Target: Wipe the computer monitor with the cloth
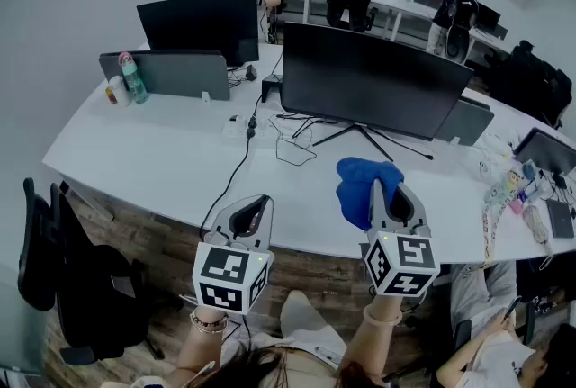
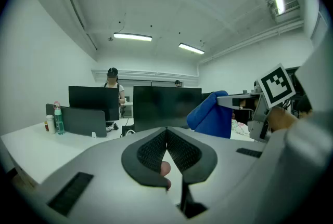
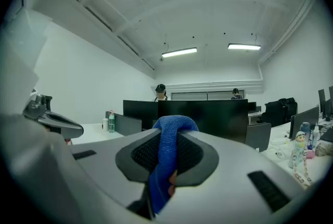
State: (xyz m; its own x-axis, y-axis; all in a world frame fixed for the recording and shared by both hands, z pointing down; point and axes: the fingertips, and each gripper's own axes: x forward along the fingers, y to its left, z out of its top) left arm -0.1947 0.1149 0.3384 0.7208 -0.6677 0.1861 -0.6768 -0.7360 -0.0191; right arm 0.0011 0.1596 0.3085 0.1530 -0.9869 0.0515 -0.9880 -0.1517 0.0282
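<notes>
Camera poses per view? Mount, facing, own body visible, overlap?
Head view: on the head, steeply down at desk and monitor; shows left tool, right tool, forearms.
Left gripper view: on left tool, facing the monitor; own shut jaws, right tool beside.
Right gripper view: on right tool, facing the monitor; jaws clamping blue cloth.
Shared: monitor and cloth, all three.

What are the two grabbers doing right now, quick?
Left gripper: closed, holding nothing.
Right gripper: closed on the blue cloth.
</notes>
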